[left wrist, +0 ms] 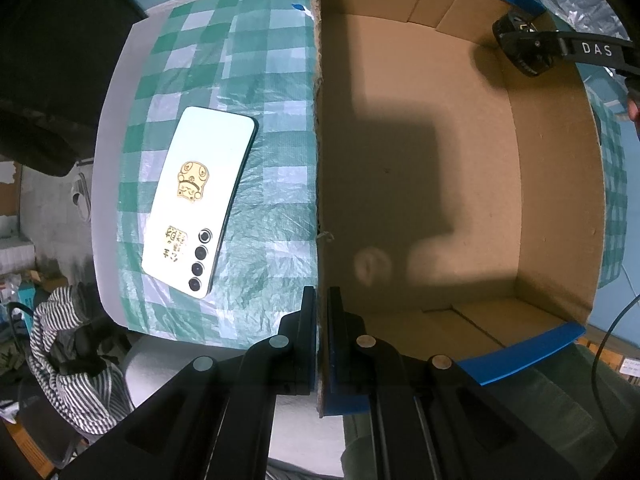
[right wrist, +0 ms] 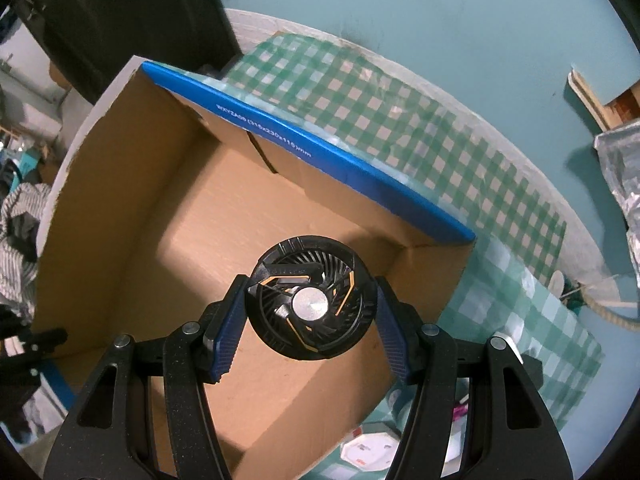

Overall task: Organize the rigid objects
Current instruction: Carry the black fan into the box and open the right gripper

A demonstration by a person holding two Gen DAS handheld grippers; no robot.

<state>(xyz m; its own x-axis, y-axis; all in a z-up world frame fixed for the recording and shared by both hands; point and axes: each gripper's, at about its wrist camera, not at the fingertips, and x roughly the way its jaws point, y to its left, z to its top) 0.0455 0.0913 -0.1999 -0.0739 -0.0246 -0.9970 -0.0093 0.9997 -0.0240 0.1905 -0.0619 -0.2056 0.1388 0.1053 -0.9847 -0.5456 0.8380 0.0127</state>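
The left tongs point(left wrist: 322, 300) pinched the box point(left wrist: 556, 208) wall, likely to steady it. The right tongs point(right wrist: 308, 308) clamped the fan point(right wrist: 310, 300) above the box floor, seemingly ready to set it inside. The phone point(left wrist: 200, 204) lay on the desk point(left wrist: 276, 80) beside the box.

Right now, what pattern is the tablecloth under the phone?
Green and white checks on the tablecloth, clearest in the left wrist view.
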